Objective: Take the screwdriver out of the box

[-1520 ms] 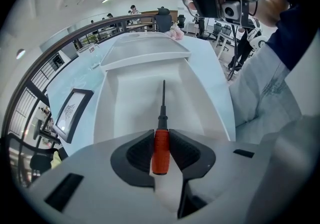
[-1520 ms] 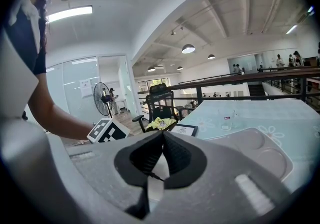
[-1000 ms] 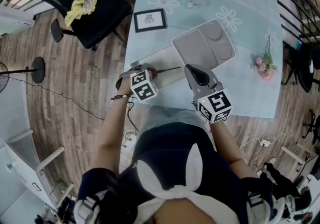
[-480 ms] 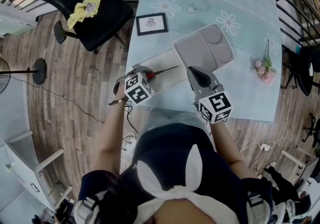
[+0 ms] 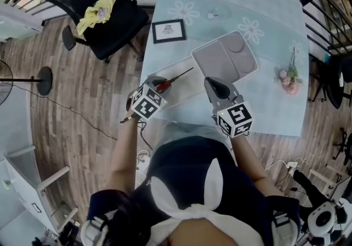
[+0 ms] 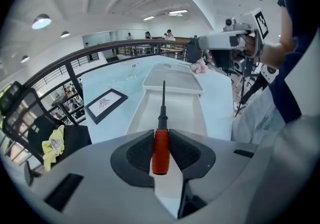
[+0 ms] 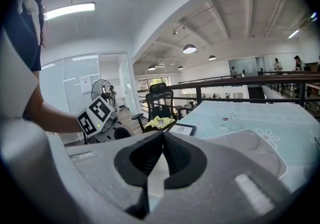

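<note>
A screwdriver (image 5: pixel 179 76) with a red handle (image 6: pixel 160 150) and a thin dark shaft is clamped between the pads of my left gripper (image 5: pixel 159 83). Its shaft points away from me over the shallow white box (image 6: pixel 170 113). The box lies open on the pale blue table (image 5: pixel 275 107), its grey lid (image 5: pixel 224 58) resting beyond it. In the left gripper view the handle sits upright between the jaws of the left gripper (image 6: pixel 161 135), lifted off the box floor. My right gripper (image 5: pixel 216 87) hovers by the lid's near corner, its jaws shut and empty (image 7: pixel 162 137).
A framed picture (image 5: pixel 169 31) and a small clear object (image 5: pixel 213 15) lie further back on the table. A pink flower sprig (image 5: pixel 289 74) is at the right edge. An office chair with a yellow cloth (image 5: pixel 102 11) stands left of the table.
My left gripper has risen and rolled with the screwdriver in it, bringing the tool up out of the box. The right gripper has stayed put.
</note>
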Motion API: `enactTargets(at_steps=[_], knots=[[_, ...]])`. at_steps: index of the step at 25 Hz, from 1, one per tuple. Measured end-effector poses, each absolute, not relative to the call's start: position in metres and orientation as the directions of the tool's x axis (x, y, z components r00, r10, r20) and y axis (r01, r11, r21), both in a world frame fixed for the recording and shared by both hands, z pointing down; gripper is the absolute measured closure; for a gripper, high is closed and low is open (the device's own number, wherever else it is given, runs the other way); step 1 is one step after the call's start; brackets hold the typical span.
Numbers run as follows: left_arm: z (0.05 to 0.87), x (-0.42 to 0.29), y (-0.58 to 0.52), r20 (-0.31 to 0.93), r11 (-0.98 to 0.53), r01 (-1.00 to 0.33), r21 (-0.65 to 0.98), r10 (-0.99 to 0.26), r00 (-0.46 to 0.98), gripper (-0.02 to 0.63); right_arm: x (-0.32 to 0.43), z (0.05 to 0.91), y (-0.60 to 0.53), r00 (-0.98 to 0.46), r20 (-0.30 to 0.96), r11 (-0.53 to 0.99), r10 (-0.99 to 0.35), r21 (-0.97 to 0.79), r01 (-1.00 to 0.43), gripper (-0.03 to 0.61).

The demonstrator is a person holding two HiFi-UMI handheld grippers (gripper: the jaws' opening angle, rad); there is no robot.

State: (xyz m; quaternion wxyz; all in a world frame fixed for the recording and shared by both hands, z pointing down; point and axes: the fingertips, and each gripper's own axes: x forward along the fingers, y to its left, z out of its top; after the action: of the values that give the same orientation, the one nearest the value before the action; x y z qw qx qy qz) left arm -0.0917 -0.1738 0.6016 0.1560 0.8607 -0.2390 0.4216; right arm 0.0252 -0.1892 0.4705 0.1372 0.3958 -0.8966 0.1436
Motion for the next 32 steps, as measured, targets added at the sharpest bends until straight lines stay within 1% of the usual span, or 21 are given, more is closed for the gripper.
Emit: enactTargets(at_steps=[3, 11, 19, 32], knots=[[0.586, -0.089, -0.175, 0.766, -0.815, -0.574, 0.081, -0.318, 0.559, 0.509, 0.021, 0.468, -0.187, -0.656, 0.355, 0.652, -0.666, -0.151, -0.743, 0.580], [0.567, -0.088, -0.179, 0.733, -0.775, -0.631, 0.043, -0.404, 0.547, 0.509, 0.009, 0.461, -0.181, -0.674, 0.344, 0.671, -0.654, -0.148, -0.727, 0.580], [0.534, -0.081, -0.191, 0.654, -0.739, -0.673, 0.014, -0.503, 0.565, 0.509, 0.003, 0.453, -0.179, -0.678, 0.324, 0.675, -0.660, -0.141, -0.724, 0.580], [0.494, -0.078, -0.189, 0.567, -0.699, -0.715, 0.024, -0.579, 0.586, 0.508, -0.008, 0.446, -0.177, -0.687, 0.310, 0.687, -0.657, -0.129, -0.715, 0.580]])
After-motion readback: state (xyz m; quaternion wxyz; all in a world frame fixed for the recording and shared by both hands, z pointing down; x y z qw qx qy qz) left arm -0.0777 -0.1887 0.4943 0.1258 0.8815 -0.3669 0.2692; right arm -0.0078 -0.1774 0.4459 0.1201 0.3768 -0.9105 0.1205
